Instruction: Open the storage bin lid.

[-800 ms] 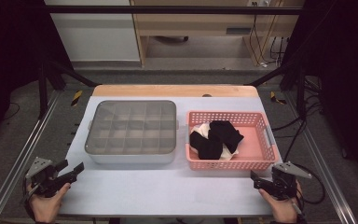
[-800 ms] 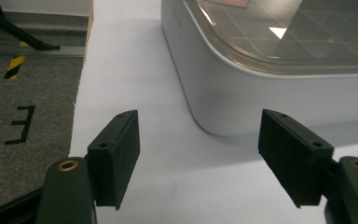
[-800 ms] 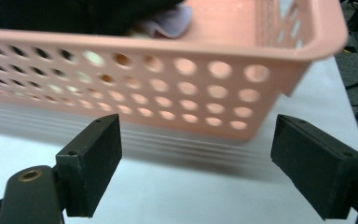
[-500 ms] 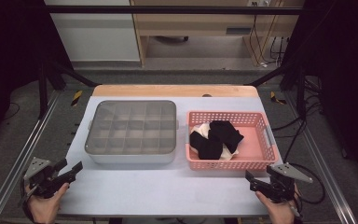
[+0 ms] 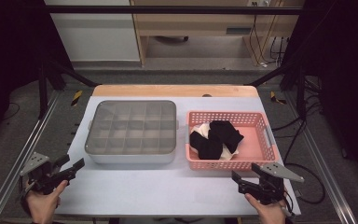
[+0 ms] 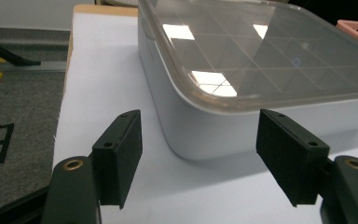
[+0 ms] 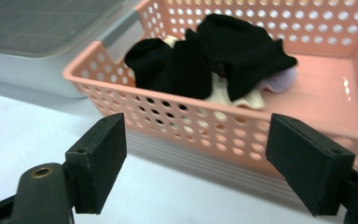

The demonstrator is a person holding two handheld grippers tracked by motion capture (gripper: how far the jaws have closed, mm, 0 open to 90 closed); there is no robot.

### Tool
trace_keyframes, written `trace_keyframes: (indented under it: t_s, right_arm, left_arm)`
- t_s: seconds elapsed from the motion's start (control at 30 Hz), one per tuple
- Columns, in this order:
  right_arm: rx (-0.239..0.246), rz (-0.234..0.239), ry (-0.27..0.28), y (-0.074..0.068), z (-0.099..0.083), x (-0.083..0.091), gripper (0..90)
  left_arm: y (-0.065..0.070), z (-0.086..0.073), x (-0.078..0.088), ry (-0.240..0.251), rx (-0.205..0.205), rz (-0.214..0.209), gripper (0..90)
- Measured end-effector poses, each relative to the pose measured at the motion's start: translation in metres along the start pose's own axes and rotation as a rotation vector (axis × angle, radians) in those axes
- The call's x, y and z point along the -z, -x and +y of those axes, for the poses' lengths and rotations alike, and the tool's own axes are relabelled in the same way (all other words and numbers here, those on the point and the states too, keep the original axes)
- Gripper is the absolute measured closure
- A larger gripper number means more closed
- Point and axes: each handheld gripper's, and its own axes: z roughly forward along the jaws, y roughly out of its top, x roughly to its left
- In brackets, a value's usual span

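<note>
High view: pink basket (image 5: 261,122) holds black socks (image 5: 216,140); both grippers' fingers spread, empty.

Overhead forward-down view; two low close-ups

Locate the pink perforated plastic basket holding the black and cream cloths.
In the high view the pink perforated plastic basket sits on the table's right half, beside the grey lidded compartment box, just ahead of the open right gripper.

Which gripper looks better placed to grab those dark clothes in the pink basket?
Probably the right gripper: it sits open just before the pink basket holding the dark clothes.
</note>
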Motion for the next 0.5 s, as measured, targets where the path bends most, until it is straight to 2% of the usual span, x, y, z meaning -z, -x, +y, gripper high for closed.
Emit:
trace_keyframes:
  t_s: [0.07,0.13,0.2,0.3,0.5]
  right_arm:
    - [0.015,0.005,0.000,-0.005,0.005,-0.001,21.4]
    - [0.027,0.014,-0.001,-0.009,0.010,-0.003,21.5]
    - [0.039,0.024,0.000,-0.013,0.016,-0.005,21.5]
    - [0.045,0.058,0.012,-0.019,0.027,-0.007,21.9]
    - [0.056,0.085,0.024,-0.034,0.046,-0.017,21.9]
  left_arm:
    - [0.000,0.003,0.000,0.004,0.001,-0.002,30.5]
    - [-0.001,0.011,0.002,0.008,0.009,-0.028,30.6]
    - [-0.001,0.016,0.004,0.018,0.012,-0.033,30.6]
    - [-0.001,0.022,0.005,0.023,0.006,-0.032,30.7]
    - [0.000,0.032,0.003,0.028,0.000,-0.036,30.6]
